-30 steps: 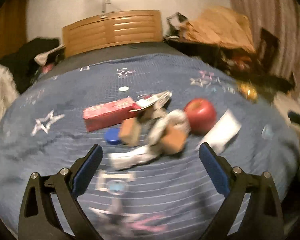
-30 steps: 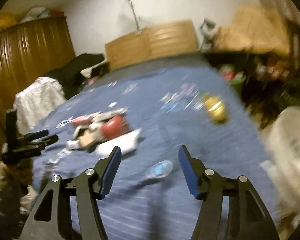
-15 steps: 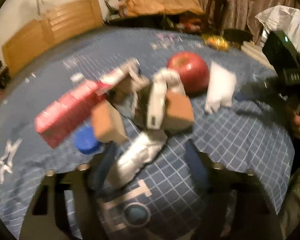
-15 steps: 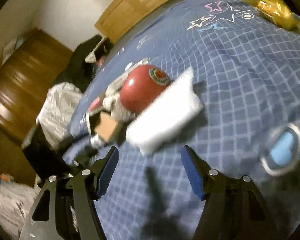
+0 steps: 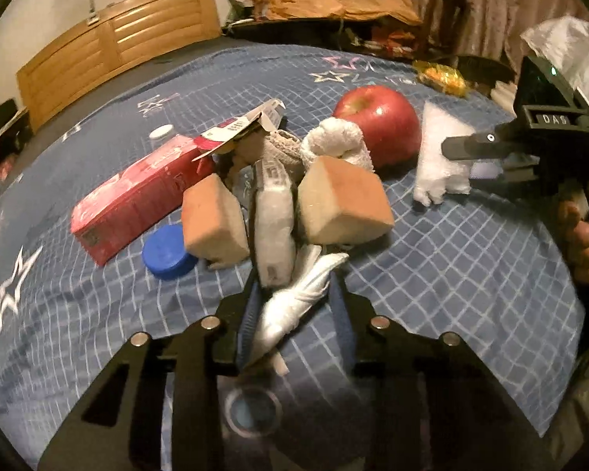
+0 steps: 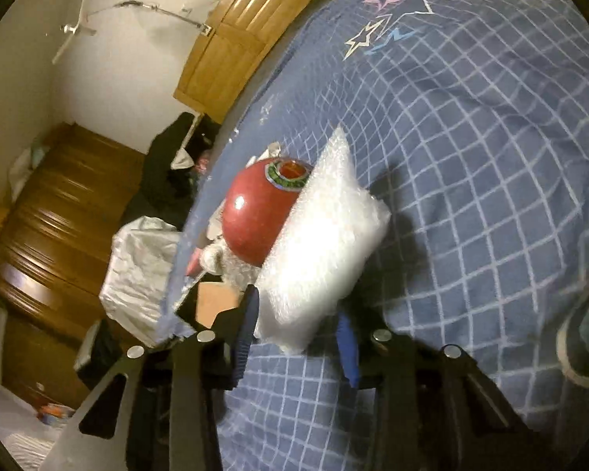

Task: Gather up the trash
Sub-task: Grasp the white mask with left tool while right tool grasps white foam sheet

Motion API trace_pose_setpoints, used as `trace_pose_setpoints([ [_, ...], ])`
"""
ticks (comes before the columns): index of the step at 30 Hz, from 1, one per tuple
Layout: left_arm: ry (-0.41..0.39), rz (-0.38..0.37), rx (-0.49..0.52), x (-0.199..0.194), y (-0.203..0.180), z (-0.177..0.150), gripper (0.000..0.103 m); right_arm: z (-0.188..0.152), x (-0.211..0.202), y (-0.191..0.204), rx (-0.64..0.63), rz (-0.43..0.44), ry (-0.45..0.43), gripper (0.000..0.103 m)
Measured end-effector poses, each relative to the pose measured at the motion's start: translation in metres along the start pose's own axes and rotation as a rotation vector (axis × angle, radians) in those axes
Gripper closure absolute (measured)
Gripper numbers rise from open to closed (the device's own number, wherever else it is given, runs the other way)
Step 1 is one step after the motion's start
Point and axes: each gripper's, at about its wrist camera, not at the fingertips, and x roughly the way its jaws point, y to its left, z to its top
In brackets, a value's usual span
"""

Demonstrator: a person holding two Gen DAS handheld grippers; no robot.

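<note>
**Desk:** Two grippers, two pieces of trash. Which goes where?

**Photographer:** A crumpled silvery wrapper lies at the near edge of the pile on the blue checked bedspread, right between the fingers of the left gripper. Its long axis runs away from the gripper toward the far right, nearly in line with the fingers. The jaws are spread a little wider than the wrapper; whether the pads touch it I cannot tell.

**Desk:** And the right hand?

**Photographer:** The right gripper straddles the near corner of a white bubble-wrap pouch, jaws parted, nothing clamped yet. The pouch stretches away from it, resting against a red apple on its left.

**Desk:** What surrounds them?

**Photographer:** Beyond the wrapper: a clear plastic packet between two tan sponge blocks, a blue bottle cap, a torn red carton at left and a balled white cloth. A wooden headboard stands at the far end.

**Desk:** Next move?

**Photographer:** Likely both simply close; each hand is nearest its own piece.
</note>
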Motion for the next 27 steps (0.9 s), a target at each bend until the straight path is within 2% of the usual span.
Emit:
trace_pose_setpoints([
  [4,-0.038,0.000,-0.091,-0.022,-0.004,-0.012,0.071,-0.002,-0.031,0.003,-0.054,-0.015,0.034,0.065],
  [6,-0.050,-0.015,-0.134,-0.034,-0.010,-0.024,0.071,-0.002,-0.053,0.009,-0.126,-0.060,0.070,0.065],
  [7,-0.056,-0.013,-0.144,-0.039,-0.013,-0.029,0.071,-0.002,-0.064,0.016,-0.183,-0.095,0.086,0.065],
  [12,-0.083,-0.026,-0.261,-0.070,-0.019,-0.045,0.071,-0.008,-0.098,0.060,-0.590,-0.391,0.211,0.064],
  [14,-0.078,-0.024,-0.287,-0.074,-0.021,-0.046,0.071,-0.011,-0.101,0.070,-0.696,-0.457,0.261,0.064],
  [17,-0.056,-0.001,-0.298,-0.069,-0.025,-0.046,0.070,-0.013,-0.086,0.076,-0.842,-0.562,0.340,0.064],
  [19,-0.033,0.039,-0.296,-0.056,-0.028,-0.045,0.069,-0.012,-0.071,0.072,-0.862,-0.573,0.363,0.064],
  [21,-0.030,0.065,-0.303,-0.047,-0.030,-0.041,0.067,-0.006,-0.061,0.071,-0.845,-0.550,0.345,0.062],
  [22,-0.033,0.077,-0.307,-0.045,-0.031,-0.040,0.056,-0.009,-0.056,0.072,-0.839,-0.545,0.332,0.061],
  [23,-0.031,0.079,-0.316,-0.042,-0.032,-0.039,0.045,-0.009,-0.054,0.070,-0.829,-0.541,0.314,0.054],
  [24,-0.031,0.078,-0.321,-0.040,-0.033,-0.038,0.044,-0.008,-0.053,0.068,-0.812,-0.539,0.290,0.043],
  [25,-0.032,0.079,-0.324,-0.039,-0.033,-0.039,0.043,-0.010,-0.054,0.066,-0.797,-0.542,0.263,0.038],
  [27,-0.041,0.086,-0.323,-0.041,-0.035,-0.041,0.043,-0.010,-0.061,0.063,-0.772,-0.528,0.206,0.034],
])
